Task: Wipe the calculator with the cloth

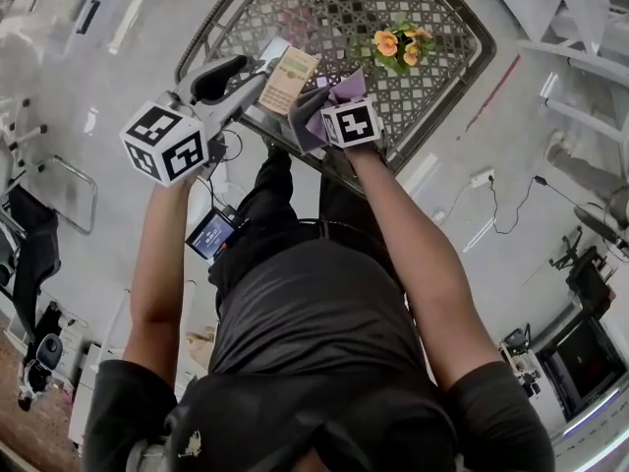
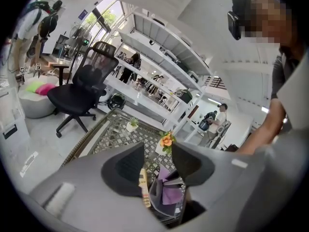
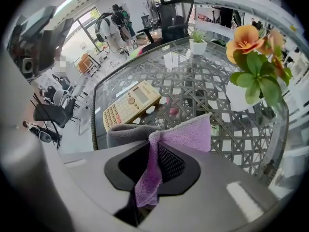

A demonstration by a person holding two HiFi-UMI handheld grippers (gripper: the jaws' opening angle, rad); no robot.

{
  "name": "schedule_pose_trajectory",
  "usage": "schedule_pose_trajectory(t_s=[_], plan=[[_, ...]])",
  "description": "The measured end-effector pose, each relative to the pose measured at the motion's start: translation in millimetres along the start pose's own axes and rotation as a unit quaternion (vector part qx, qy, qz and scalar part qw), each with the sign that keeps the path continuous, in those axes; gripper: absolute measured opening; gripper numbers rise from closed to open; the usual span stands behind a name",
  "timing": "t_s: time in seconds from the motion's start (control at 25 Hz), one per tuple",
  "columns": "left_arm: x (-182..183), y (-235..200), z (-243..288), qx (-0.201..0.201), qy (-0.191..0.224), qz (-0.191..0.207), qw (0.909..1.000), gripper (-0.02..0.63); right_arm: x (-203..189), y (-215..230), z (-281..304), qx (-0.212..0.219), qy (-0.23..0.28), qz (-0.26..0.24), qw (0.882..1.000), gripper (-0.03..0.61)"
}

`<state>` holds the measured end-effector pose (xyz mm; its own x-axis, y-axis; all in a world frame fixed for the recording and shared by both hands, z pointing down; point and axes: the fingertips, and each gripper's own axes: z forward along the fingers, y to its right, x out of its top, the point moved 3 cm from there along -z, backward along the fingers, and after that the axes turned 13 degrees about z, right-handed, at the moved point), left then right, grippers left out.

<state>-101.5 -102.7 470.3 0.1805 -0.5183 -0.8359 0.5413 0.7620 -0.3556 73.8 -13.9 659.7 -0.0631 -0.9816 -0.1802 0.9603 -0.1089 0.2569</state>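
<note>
Glass-topped lattice table [image 1: 324,8], with a person standing at its near edge. Black office chair [image 2: 82,93] on the floor beyond.

Left gripper [image 2: 158,148]: jaws apart. The calculator [image 3: 130,105] stands up on edge between them, against the left-hand jaw, with the other jaw clear of it.

Right gripper [image 3: 154,146]: jaws together, clamped on the cloth [image 3: 186,134]. The cloth is purple on one side and grey on the other, and fans out past the pads. In the head view it sits just beside the calculator, on its right; contact unclear.

Calculator is beige with a grey screen and a few reddish keys, held over the table's near part. Key print too small to read.

Orange flowers [image 3: 251,42] in a white pot sit further in on the table. Both gripper cubes carry black-and-white square markers.
</note>
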Motion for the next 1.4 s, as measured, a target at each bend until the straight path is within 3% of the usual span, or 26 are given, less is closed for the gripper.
schedule_pose_trajectory(t_s=[0.44, 0.64, 0.84, 1.08, 1.16, 1.28, 1.4], plan=[[24, 12, -7, -0.012, 0.016, -0.003, 0.9998, 0.232, -7, 17, -32, 0.031, 0.033, 0.068, 0.997, 0.051], [42, 15, -5, -0.020, 0.028, 0.003, 0.9994, 0.232, 3, 25, -63, 0.040, 0.077, 0.090, 0.992, 0.052], [63, 18, -1, -0.024, 0.034, 0.016, 0.9990, 0.232, 21, 30, -110, 0.082, 0.148, 0.109, 0.980, 0.065], [90, 21, -10, -0.017, 0.047, 0.030, 0.9983, 0.232, 66, 37, -200, 0.120, 0.272, 0.123, 0.947, 0.078], [98, 21, -13, -0.016, 0.053, 0.027, 0.9981, 0.232, 87, 34, -239, 0.141, 0.325, 0.117, 0.928, 0.080], [105, 21, -14, -0.017, 0.058, 0.021, 0.9980, 0.232, 116, 28, -304, 0.174, 0.404, 0.101, 0.892, 0.133], [110, 23, -13, -0.016, 0.057, 0.022, 0.9980, 0.232, 133, 29, -369, 0.180, 0.468, 0.086, 0.861, 0.138]])
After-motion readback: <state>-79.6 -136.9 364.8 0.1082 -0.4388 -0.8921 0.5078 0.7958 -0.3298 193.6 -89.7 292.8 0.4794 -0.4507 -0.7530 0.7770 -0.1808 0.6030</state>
